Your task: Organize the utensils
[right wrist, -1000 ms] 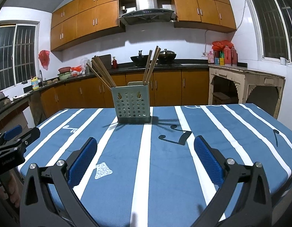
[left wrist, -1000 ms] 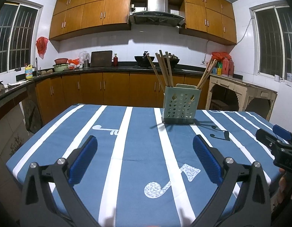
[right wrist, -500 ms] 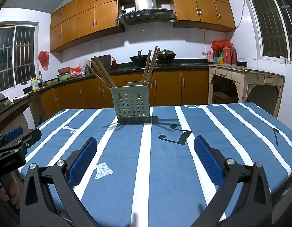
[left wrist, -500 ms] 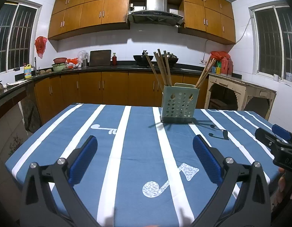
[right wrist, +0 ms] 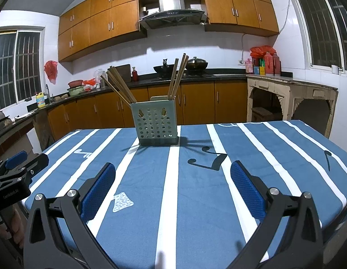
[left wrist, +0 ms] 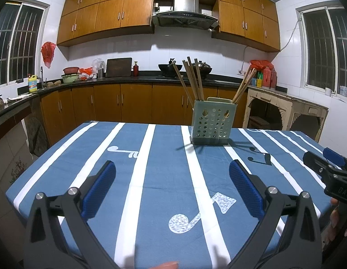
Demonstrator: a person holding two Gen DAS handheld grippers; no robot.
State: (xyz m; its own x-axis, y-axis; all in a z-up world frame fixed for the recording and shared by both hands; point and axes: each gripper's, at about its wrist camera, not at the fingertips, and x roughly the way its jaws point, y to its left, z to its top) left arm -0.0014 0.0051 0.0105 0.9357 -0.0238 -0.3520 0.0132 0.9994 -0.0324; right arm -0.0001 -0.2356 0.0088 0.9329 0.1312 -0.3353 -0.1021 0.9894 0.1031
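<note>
Very little has shifted over the last second: both tools have drifted only slightly, and the green perforated holder (left wrist: pixel 211 123) sits where it sat, upright toward the far middle of the table (left wrist: pixel 61 157). The chopsticks (left wrist: pixel 192 79) already stand in it, one bunch leaning left and another leaning right; they seem to sit in separate compartments, though the divider is hard to make out from here. To my eye the sorting looks finished, or close to it, since nothing loose lies on the cloth.

The left gripper (left wrist: pixel 172 192) hovers low over the near edge, its jaws spread wide and holding nothing. The right gripper (right wrist: pixel 173 191) does the same beside it, jaws apart and empty, well short of the holder.

The tablecloth (right wrist: pixel 196 201) is blue with white stripes and music notes, flat and otherwise bare. Behind it run wooden kitchen cabinets (left wrist: pixel 119 103), a dark counter with a wok (right wrist: pixel 161 68), and a range hood (left wrist: pixel 184 16).
</note>
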